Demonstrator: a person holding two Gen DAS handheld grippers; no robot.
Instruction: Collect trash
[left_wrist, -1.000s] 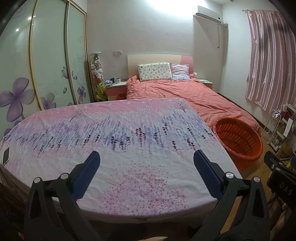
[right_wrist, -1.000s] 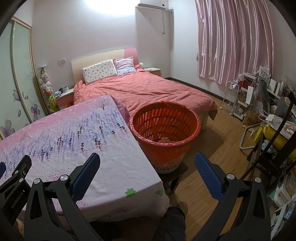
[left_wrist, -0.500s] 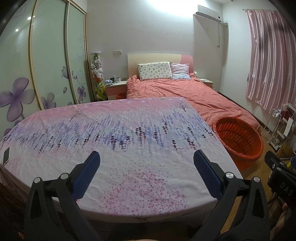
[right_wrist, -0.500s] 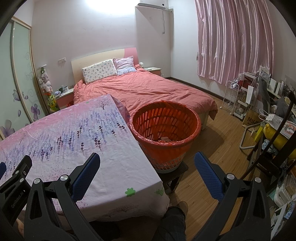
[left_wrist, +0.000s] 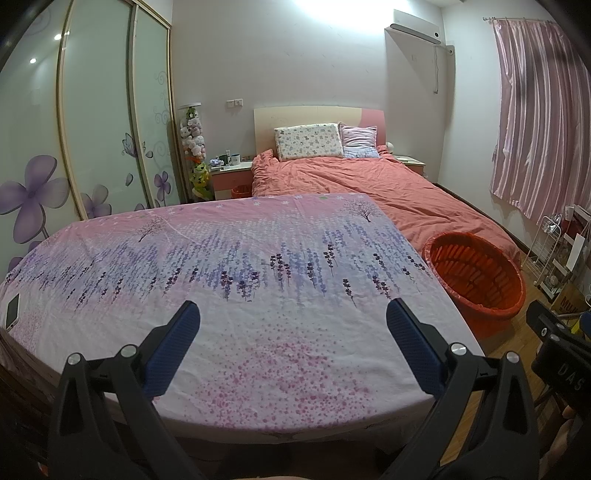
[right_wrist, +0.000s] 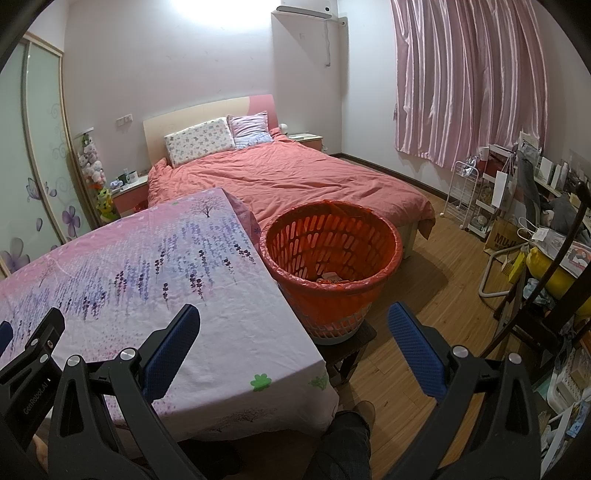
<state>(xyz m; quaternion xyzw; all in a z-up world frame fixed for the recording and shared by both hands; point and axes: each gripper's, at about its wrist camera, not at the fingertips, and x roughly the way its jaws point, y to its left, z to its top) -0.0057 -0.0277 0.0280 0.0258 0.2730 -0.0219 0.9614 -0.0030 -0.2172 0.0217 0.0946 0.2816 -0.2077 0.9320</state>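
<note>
I am holding my left gripper (left_wrist: 291, 325) with its blue pads spread wide and nothing between them, hovering over the near edge of the table (left_wrist: 258, 266), which is wearing a pink and lavender flowered cloth. A phone (left_wrist: 12, 311) is lying flat on the cloth far off to the left of that gripper. My right gripper (right_wrist: 293, 325) is also gaping wide and carrying nothing, sitting over the table's right corner (right_wrist: 229, 354). The orange basket (right_wrist: 332, 266), lined with a red bag, is standing just ahead of the right gripper, beside the table's edge, on a low dark stool (right_wrist: 351, 350). Some bits of trash (right_wrist: 330, 277) are lying at its bottom, too small for me to make out. Beyond the basket, the bed (right_wrist: 295, 177) is stretching away under a coral cover
</note>
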